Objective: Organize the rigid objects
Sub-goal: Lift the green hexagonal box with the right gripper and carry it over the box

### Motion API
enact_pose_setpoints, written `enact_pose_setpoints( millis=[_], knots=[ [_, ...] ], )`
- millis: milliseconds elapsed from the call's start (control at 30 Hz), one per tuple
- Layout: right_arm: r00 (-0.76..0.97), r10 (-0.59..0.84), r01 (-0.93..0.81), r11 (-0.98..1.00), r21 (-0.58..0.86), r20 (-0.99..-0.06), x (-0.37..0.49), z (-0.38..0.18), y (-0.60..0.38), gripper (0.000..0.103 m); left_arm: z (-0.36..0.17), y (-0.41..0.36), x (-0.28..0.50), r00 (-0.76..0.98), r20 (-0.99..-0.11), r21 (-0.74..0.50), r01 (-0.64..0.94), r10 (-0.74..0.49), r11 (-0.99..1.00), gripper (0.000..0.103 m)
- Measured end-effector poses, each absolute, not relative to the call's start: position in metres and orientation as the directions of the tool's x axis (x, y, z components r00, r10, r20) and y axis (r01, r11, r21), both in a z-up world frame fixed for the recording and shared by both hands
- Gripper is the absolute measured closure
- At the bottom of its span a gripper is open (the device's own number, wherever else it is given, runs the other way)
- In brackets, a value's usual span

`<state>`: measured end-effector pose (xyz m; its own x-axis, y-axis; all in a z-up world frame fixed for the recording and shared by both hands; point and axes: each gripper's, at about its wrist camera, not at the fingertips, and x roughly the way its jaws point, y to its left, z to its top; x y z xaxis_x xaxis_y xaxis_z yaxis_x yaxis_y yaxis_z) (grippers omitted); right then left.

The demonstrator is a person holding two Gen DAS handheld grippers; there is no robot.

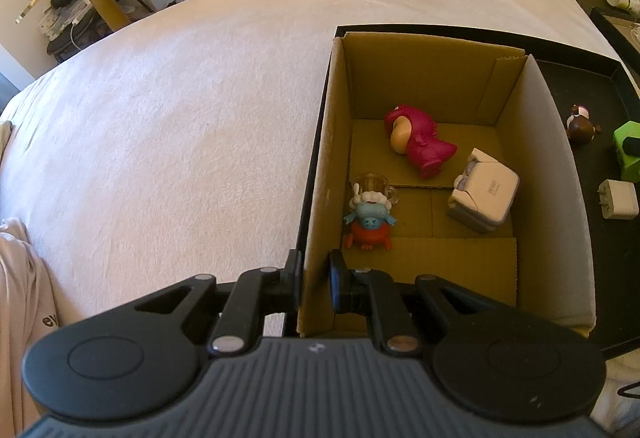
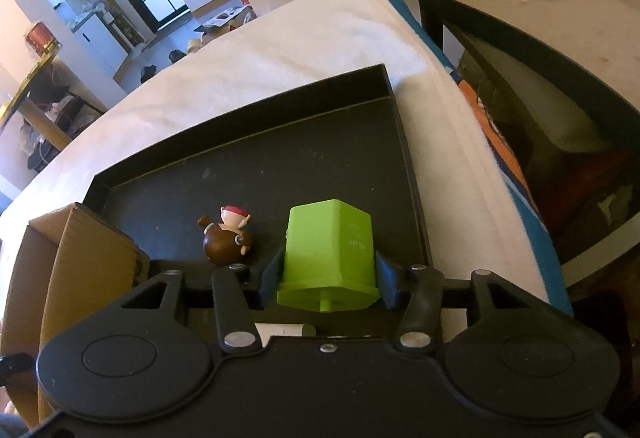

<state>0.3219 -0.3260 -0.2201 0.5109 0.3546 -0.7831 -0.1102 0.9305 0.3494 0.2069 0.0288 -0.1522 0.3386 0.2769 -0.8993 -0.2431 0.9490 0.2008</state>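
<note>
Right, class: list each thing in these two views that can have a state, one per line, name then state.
left gripper: shut on the cardboard box wall
cardboard box: open-topped, holding toys
pink figure: lying on its side in the box
right gripper: jaws either side of the green block, grip unclear
green block: on the black tray
</note>
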Motion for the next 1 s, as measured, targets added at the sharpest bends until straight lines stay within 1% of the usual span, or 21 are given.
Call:
enact_pose_setpoints(
  millis=[200,633,767,1000],
  knots=[
    [0.484,0.377,-0.101,0.92,0.378,-0.79,0.32,-0.221,-0.329,0.054,-0.152,0.03,0.207,0.336,-0.902,0.193,-0.247,0.271,0.949,0.091],
    [0.463,0.377,-0.125,0.924,0.362,-0.802,0.298,-0.204,-0.329,0.054,-0.153,0.03,0.205,0.345,-0.899,0.196,-0.237,0.271,0.951,0.091],
    [0.478,0.372,-0.168,0.928,0.333,-0.796,0.294,-0.191,-0.323,0.054,-0.152,0.031,0.205,0.347,-0.9,0.187,-0.238,0.263,0.953,0.091],
    [0.485,0.396,-0.227,0.918,0.325,-0.779,0.286,-0.168,-0.308,0.054,-0.151,0.031,0.205,0.347,-0.902,0.18,-0.24,0.257,0.954,0.092]
  ],
)
